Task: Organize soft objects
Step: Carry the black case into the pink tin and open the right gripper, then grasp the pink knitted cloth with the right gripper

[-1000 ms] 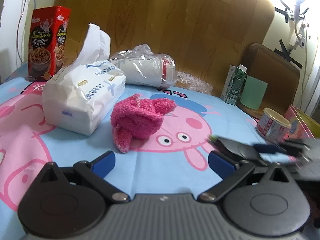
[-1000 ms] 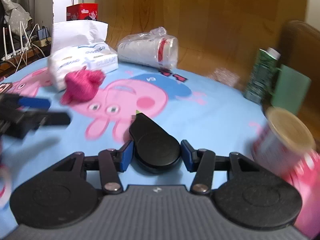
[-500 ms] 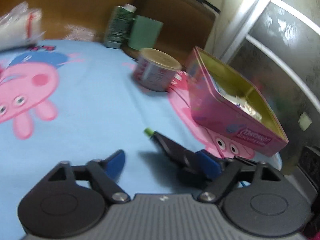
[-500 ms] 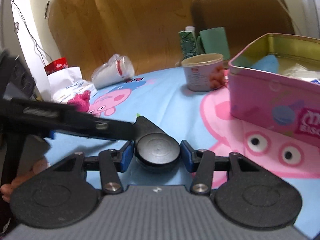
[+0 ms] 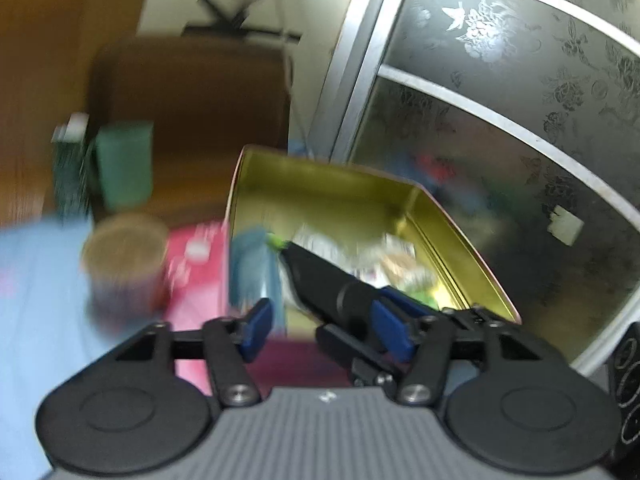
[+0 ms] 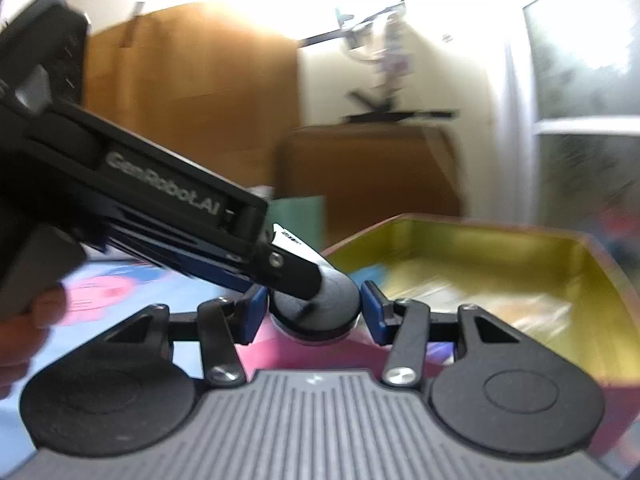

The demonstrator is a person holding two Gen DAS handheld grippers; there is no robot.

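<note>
A: Where's the black teardrop-shaped pouch with the round bulging end (image 6: 316, 306)?

B: Clamped at its round end between the blue pads of the right gripper (image 6: 313, 309), held over the near edge of the open pink tin with the gold lining (image 6: 568, 276).

A: And the left gripper (image 5: 320, 330)?

B: Its jaws are opening. The pouch's narrow part lies beside its right pad (image 5: 390, 330); with the blur I can't say they touch.

A: How will the pouch handle?

B: Light, I'd judge, with a smooth skin that may slip. The rounded end looks the better hold; the tapered, green-tipped end (image 5: 276, 243) would likely flop.
</note>
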